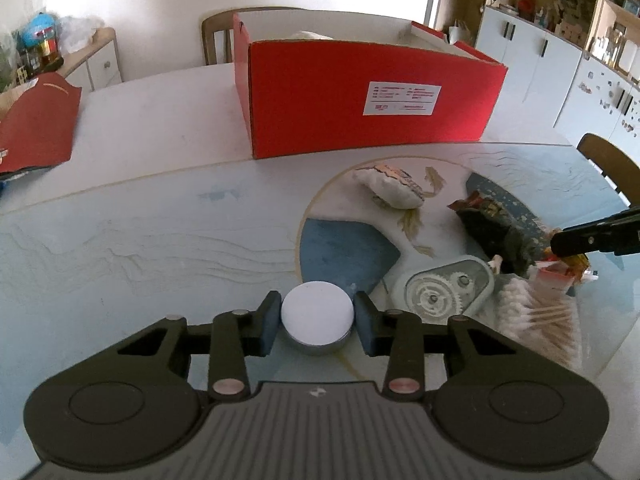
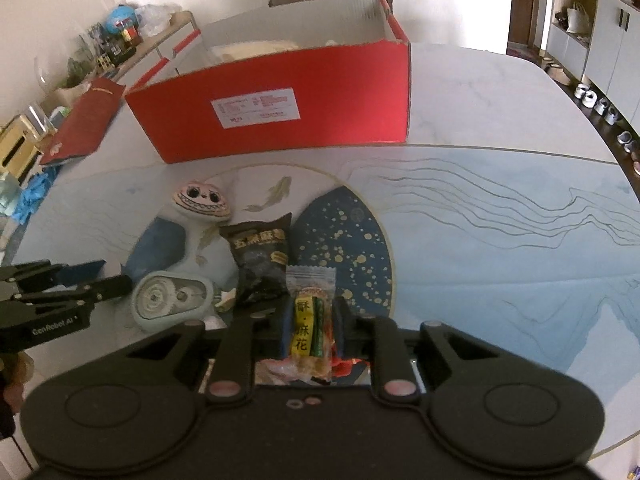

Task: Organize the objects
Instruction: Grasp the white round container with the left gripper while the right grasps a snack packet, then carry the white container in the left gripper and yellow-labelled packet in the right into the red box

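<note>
Our left fingers [image 1: 267, 320] clamp the round tin [image 1: 317, 314] on the table [image 1: 140, 240]; the right gripper [image 2: 311, 320] pinches a snack packet [image 2: 311, 312] mid-body. Tin seems rigid, slippery; packet light, crushable.

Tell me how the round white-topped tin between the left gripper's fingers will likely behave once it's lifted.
The round tin looks rigid, with a metal-looking side wall, so it probably won't deform in the left gripper. That smooth curved wall meets the pads only along narrow lines, so it may slip or pivot. It sits flat and squat, so tipping seems unlikely; dropped on edge, it could roll.
</note>
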